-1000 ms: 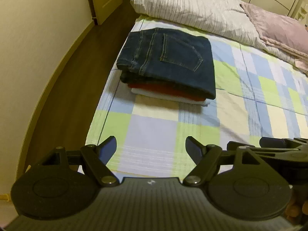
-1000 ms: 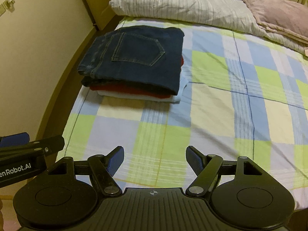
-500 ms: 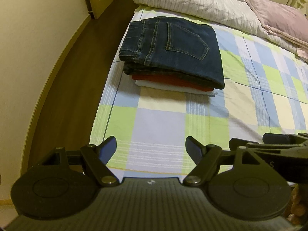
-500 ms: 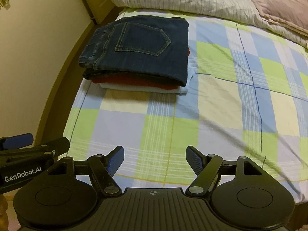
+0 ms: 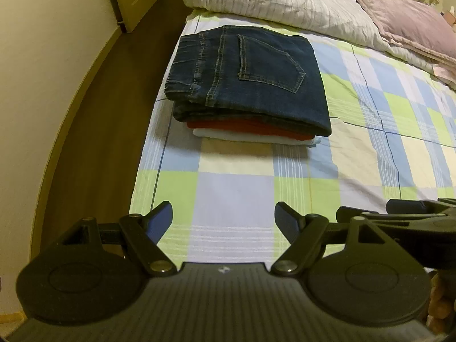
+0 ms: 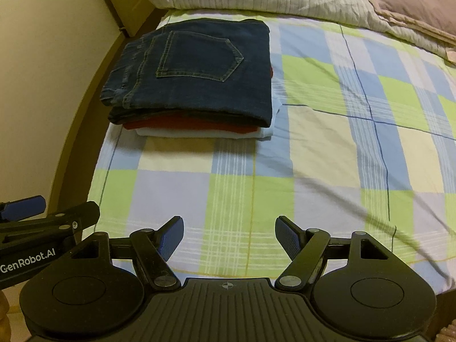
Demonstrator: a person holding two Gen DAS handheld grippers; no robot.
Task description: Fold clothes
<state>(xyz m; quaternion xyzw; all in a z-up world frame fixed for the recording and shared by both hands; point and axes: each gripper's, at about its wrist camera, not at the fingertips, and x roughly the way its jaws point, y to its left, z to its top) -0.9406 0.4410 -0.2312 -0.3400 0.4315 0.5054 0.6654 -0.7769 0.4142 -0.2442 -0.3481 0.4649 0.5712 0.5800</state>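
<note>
A: Where's the pile?

B: Ahead of both grippers, on the bed (image 5: 236,193) by its left edge. Jeans (image 5: 250,77) on top, a red garment (image 5: 250,126) under them, a white one (image 5: 256,139) at the bottom, all folded flat.

A: And the grippers?

B: Left gripper (image 5: 223,221) has its jaws spread wide, holding nothing. Right gripper (image 6: 229,235) likewise, parted and empty. Both hang over the near end of the sheet, well apart from the pile.

A: Which one is nearer?

B: The left, I'd judge. From it the pile lies nearly straight ahead; from the right it sits ahead and off to the left. The jeans' waistband faces the left bed edge, so their long side runs across the view.

A: Anything left to fold?

B: No loose clothing shows in either view, so the folding looks done, or the next item is out of sight
</note>
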